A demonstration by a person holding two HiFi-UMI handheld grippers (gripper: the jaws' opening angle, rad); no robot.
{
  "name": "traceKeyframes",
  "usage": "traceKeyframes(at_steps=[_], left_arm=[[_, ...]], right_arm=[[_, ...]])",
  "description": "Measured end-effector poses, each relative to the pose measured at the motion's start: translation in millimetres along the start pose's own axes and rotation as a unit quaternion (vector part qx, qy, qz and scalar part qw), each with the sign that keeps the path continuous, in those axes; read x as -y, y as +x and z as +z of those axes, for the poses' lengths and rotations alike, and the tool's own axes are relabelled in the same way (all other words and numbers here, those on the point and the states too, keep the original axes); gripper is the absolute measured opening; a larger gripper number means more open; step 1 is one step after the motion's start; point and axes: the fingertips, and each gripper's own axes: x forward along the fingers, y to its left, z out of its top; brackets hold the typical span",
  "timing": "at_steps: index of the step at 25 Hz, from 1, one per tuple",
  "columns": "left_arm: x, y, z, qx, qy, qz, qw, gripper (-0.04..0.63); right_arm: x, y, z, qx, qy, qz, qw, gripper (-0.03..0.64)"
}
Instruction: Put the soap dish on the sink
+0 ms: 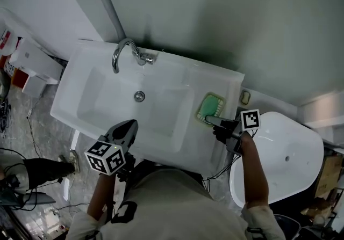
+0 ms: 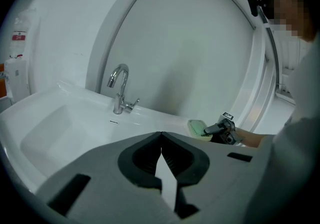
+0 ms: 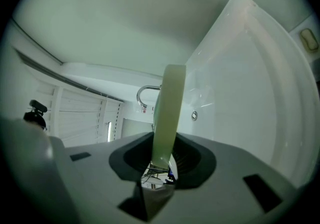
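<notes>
soap dish [image 1: 210, 106], green and rectangular, is clamped in right hand-held gripper [image 1: 211, 121] over glossy sink [image 1: 75, 88].

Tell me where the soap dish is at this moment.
In the head view the green soap dish is at right, over the right-hand ledge of the sink, clamped in the right gripper, well right of the faucet.

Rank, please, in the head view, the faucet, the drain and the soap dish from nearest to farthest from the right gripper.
1. soap dish: clamped in the right gripper, at the right ledge of the sink.
2. drain: in the middle of the basin, further left.
3. faucet: at the back rim, farthest away.
</notes>
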Motion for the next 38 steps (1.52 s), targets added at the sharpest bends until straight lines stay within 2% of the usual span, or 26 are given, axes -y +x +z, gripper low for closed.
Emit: traceKeyframes(at_steps=[3,10,16,24,28,32,38], left_arm=[[-2.3,-2.2,-1.4,-0.007,-0.001,-0.007,0.9999,0.02],[-17.0,6.3,-12.5,-0.03,-0.017,-0.055,0.9979,0.02],[-28.4,23.3,-2.4,-0.035,-0.017,-0.09,0.9952,0.02],[-28.2,39.5,-5.6,-0.054,-0.016,-0.104,0.993,0.02],[-20.2,48.4,-9.5,-0.065,-0.015,-0.111,0.9916,0.02],[-21.4,63.0,-11.6,-0.078,-0.012,-0.116,0.9901,0.02],[-7.5,77.5,-8.6,-0.089,-0.004,-0.123,0.9884,0.02]], right_arm=[[7.6,3.3,5.8,0.004,0.012,-0.002,1.0,0.11],[21.8,25.7,23.6,0.021,0.015,0.002,1.0,0.109],[39.7,37.8,27.2,0.018,0.018,-0.02,0.999,0.109],[69.1,34.8,48.8,0.042,0.025,-0.035,0.998,0.109],[89.4,35.4,49.1,0.031,0.044,-0.059,0.997,0.109],[103.7,42.1,52.8,0.026,0.071,-0.063,0.995,0.109],[108.9,36.1,57.7,0.008,0.083,-0.064,0.994,0.109]])
